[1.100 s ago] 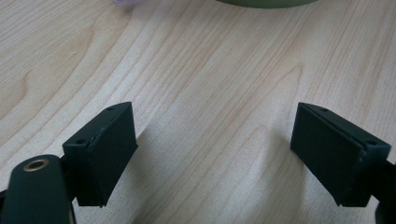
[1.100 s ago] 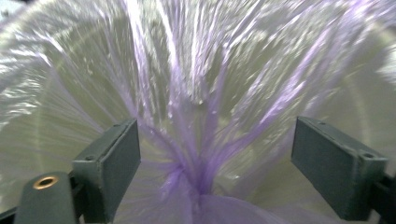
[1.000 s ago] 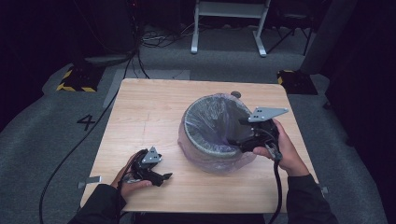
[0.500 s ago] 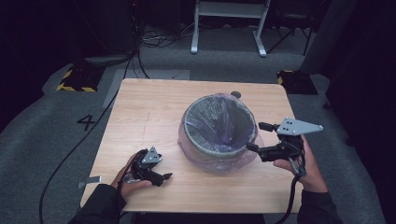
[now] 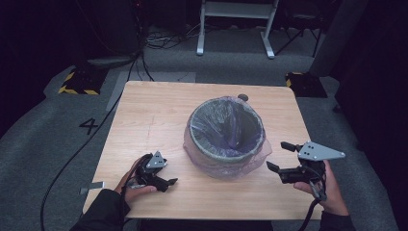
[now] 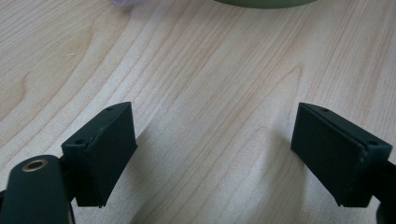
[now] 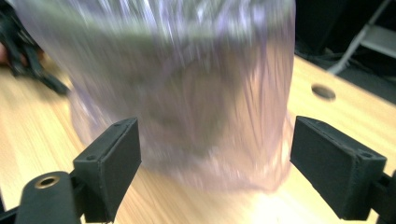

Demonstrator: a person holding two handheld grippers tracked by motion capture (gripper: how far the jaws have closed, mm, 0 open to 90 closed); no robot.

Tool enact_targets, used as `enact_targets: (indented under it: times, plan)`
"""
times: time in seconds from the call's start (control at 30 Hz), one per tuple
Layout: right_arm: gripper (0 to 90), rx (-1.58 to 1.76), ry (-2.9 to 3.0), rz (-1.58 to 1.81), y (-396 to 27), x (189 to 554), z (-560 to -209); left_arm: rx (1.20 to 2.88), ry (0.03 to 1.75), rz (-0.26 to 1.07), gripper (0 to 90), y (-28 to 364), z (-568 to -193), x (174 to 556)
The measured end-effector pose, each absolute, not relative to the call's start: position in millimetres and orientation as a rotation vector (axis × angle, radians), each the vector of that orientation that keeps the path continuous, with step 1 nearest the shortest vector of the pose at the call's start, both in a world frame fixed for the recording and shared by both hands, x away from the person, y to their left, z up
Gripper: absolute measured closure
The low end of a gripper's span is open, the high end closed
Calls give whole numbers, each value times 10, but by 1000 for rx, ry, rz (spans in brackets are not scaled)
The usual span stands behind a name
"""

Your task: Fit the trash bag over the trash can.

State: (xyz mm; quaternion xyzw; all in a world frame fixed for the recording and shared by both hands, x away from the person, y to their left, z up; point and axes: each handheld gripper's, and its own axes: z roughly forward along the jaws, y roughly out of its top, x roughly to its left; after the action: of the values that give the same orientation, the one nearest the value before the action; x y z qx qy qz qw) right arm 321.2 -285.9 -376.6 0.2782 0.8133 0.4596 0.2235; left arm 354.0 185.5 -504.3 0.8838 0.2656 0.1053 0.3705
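Your right tool (image 5: 278, 157) has its jaws spread with nothing between them, and the bin (image 5: 225, 132) in its thin plastic bag (image 7: 196, 93) stands just ahead of it, apart from both jaws. Your left tool (image 5: 169, 182) lies low on the worktop (image 5: 149, 115), jaws spread over bare wood, with the bin ahead of it and off to its right.

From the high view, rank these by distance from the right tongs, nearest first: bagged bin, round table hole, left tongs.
1. Grey round bin lined with a translucent purple plastic bag: just left of the right tongs.
2. Small dark round hole in the tabletop: beyond the bin.
3. Left tongs: across the table's near edge.
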Motion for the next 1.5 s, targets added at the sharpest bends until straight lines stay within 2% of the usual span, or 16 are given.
enact_targets:
  times: [0.8,1.5]
  plan:
    - [167,990,2353,886,-3137,3348,-4842,2268,680,270,134,1854,-5042,3543]
    - [147,1183,2284,1005,-3317,3278,-5041,2269,676,267,134,1854,-5043,3547]
